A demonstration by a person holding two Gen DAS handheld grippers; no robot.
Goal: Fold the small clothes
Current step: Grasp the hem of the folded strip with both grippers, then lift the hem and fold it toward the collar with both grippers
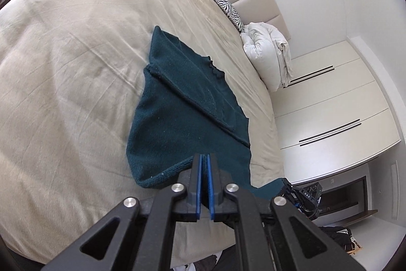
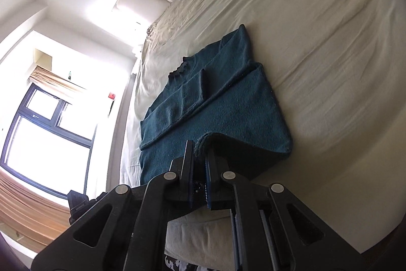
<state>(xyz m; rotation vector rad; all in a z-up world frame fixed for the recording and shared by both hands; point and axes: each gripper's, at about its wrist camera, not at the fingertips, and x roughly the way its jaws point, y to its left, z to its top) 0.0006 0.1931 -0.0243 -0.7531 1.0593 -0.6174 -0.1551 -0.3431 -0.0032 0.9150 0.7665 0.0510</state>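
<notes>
Right wrist view: our right gripper point(image 2: 199, 156) clamps the teal sweater point(image 2: 215, 113) hem nearest us. Left gripper point(image 1: 205, 164) pads meet at that hem; whether they pinch cloth we cannot tell. We judge the knit soft and floppy, best held at hem corners.

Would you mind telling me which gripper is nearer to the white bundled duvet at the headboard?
Right. The white duvet lies on the right gripper's side of the teal sweater; the left gripper holds the hem at the opposite side.
</notes>
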